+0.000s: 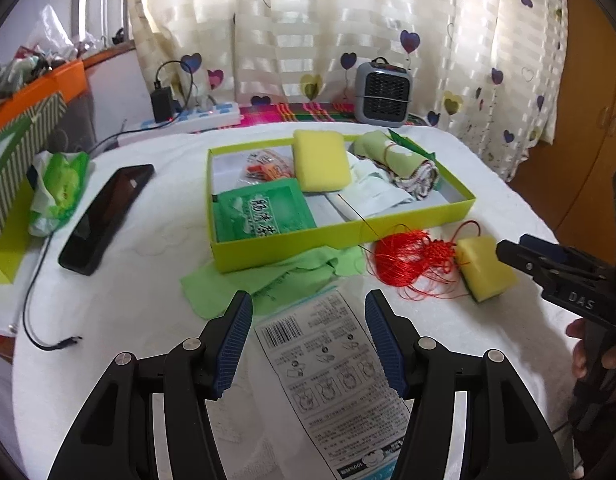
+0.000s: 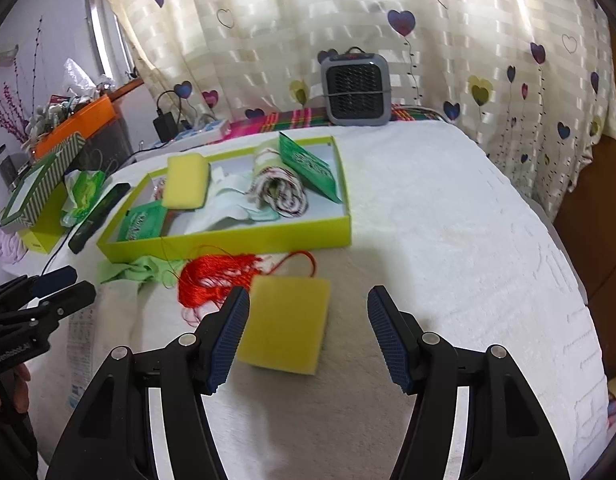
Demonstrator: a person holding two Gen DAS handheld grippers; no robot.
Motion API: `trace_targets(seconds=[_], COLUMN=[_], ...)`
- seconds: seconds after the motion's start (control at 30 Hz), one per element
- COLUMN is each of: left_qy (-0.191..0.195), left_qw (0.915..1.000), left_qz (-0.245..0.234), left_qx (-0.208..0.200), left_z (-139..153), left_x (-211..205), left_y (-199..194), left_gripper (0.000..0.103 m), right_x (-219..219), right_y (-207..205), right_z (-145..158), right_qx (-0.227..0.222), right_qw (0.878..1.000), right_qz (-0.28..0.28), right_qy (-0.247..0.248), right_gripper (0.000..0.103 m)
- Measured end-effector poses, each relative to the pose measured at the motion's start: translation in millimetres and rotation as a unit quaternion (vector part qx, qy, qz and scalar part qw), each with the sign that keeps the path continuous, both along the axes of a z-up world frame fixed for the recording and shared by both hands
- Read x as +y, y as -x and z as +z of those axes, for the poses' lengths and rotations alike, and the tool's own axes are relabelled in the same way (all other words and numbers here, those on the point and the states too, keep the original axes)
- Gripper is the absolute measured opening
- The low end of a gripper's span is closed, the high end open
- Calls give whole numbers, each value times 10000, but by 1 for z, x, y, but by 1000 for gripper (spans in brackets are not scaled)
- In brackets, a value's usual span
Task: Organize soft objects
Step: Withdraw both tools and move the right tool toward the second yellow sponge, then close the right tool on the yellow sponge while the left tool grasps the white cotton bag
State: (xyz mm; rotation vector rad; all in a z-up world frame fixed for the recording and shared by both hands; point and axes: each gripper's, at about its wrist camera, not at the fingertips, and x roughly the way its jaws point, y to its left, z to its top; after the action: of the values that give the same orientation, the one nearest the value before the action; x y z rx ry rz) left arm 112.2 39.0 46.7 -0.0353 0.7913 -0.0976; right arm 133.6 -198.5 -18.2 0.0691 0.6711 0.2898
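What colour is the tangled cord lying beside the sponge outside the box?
Red cord, clearest in the left wrist view.

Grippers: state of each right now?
Left gripper: open, empty, above the printed packet.
Right gripper: open, yellow sponge between its fingers, not gripped.

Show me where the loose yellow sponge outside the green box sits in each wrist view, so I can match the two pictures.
Left wrist view: the loose yellow sponge lies at right of centre on the white cover, beside the red cord, just ahead of the right gripper.
Right wrist view: the sponge is low centre, between the open fingers, nearer the left one.
Shared landmark: the green box, just beyond the sponge.
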Motion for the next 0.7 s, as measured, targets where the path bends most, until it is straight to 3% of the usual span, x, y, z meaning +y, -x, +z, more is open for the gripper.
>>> trace_targets(seconds=[0.27, 0.57, 0.7], left_qy=[415, 658, 885], left_qw=[9991, 9975, 9951], left_qz=[38, 151, 188], left_qx=[72, 191, 393], left_z=[-3, -7, -17], left_x=[18, 33, 40], left_y=[16, 28, 32], left_gripper=[58, 58, 61], right_x=[-10, 5, 10], right_y=[-2, -3, -7], right_z=[-10, -12, -17], right_qx=[244, 268, 369], right_qw=[9996, 9992, 9987], right_qz=[-87, 276, 335], right_qy=[-117, -86, -43], right_gripper=[63, 63, 70])
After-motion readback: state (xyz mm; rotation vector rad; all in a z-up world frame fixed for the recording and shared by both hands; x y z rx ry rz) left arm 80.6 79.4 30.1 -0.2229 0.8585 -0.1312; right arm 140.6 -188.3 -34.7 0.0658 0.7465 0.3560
